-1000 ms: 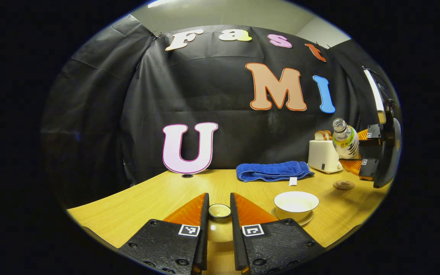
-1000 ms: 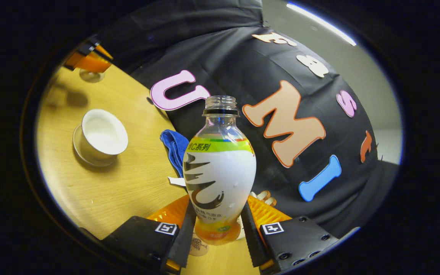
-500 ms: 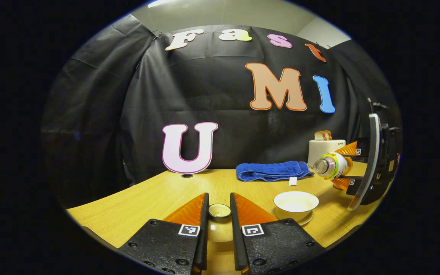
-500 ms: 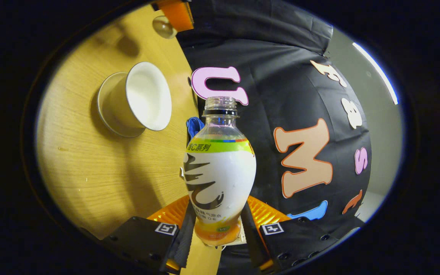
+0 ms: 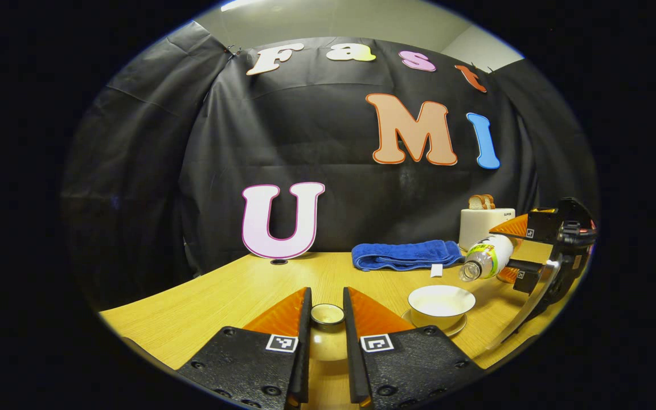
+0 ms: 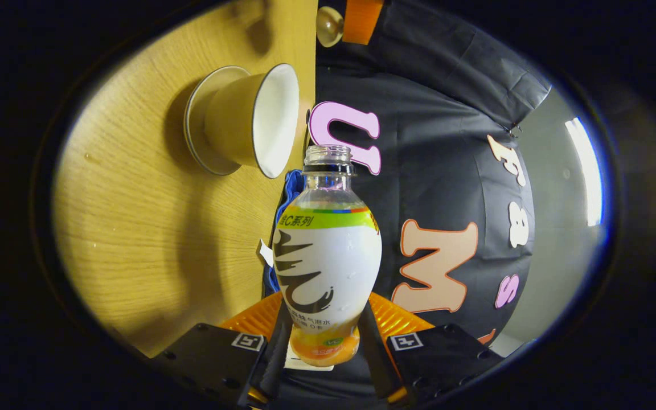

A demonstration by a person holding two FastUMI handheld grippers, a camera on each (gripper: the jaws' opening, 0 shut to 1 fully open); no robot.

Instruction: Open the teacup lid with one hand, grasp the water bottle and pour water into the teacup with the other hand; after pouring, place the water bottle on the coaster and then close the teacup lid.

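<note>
My left gripper [image 5: 327,293] is shut on the small knob of the teacup lid [image 5: 327,315], holding it over the table's near edge. The white teacup [image 5: 441,300] stands uncovered on its saucer [image 5: 460,329] just right of my fingers. Beyond it, my right gripper [image 5: 505,250] is shut on the water bottle [image 5: 486,256], which lies almost level with its uncapped mouth pointing down-left above the cup's far rim. In the right gripper view the bottle [image 6: 328,262] stands between my right gripper's [image 6: 323,327] fingers, with the teacup [image 6: 254,117] just past its mouth and the lid [image 6: 329,25] at the top.
A folded blue towel [image 5: 408,254] lies at the back of the wooden table [image 5: 220,296]. A white toaster [image 5: 479,228] with bread slices stands behind the bottle, against the black cloth wall.
The right gripper has rolled over and come down, tipping the bottle from near upright to almost level, mouth toward the teacup. The left gripper and lid have stayed put.
</note>
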